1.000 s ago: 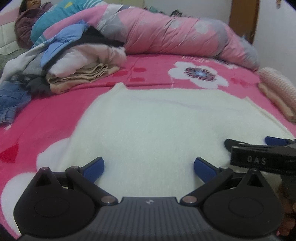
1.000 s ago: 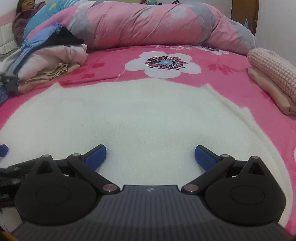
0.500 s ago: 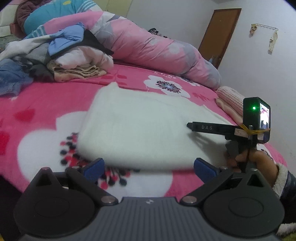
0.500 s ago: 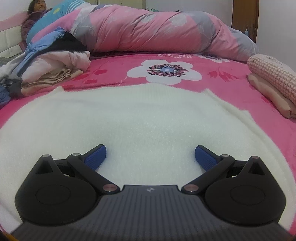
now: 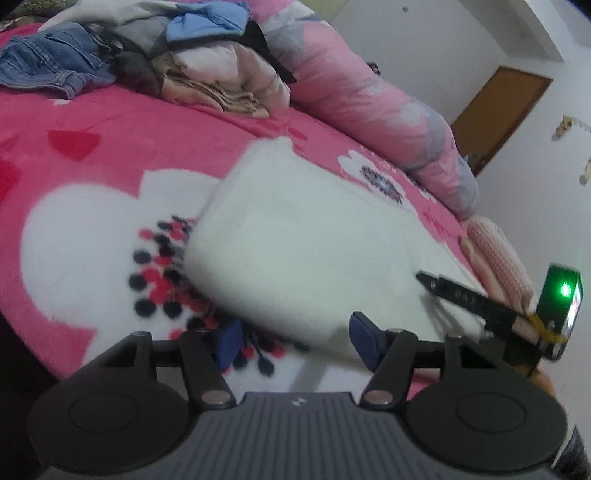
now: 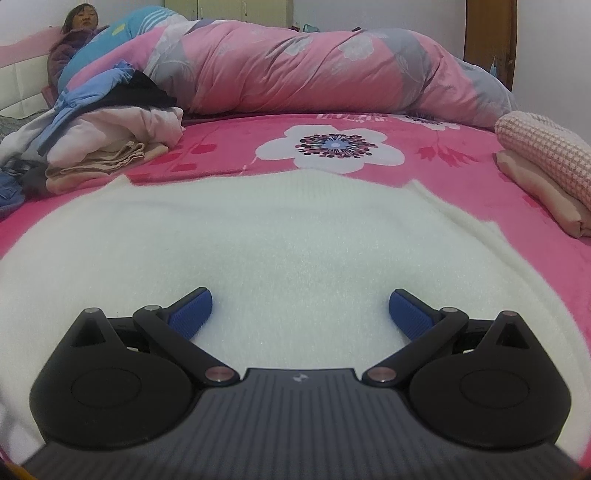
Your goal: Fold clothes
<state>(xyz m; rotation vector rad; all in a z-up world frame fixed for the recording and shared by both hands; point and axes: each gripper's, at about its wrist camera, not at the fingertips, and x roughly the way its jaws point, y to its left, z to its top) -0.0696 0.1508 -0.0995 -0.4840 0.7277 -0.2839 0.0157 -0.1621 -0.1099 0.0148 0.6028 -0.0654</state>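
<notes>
A folded white fleece garment [image 5: 306, 243] lies flat on the pink flowered bed [image 5: 92, 155]. My left gripper [image 5: 295, 339] is open and empty, pulled back off the garment's near left edge, tilted. My right gripper [image 6: 301, 314] is open and empty, low over the near part of the white garment [image 6: 295, 236]. In the left wrist view the right gripper [image 5: 436, 284] rests at the garment's right side.
A pile of unfolded clothes [image 6: 107, 140] with jeans [image 5: 48, 62] sits at the back left. A rolled pink quilt [image 6: 314, 70] lies across the back. Folded pink items [image 6: 546, 166] lie at the right. A person [image 6: 79, 22] sits at the far left. A brown door [image 5: 495, 110] stands behind.
My left gripper has drawn back off the garment toward the bed's near left edge and tilted. My right gripper has barely moved.
</notes>
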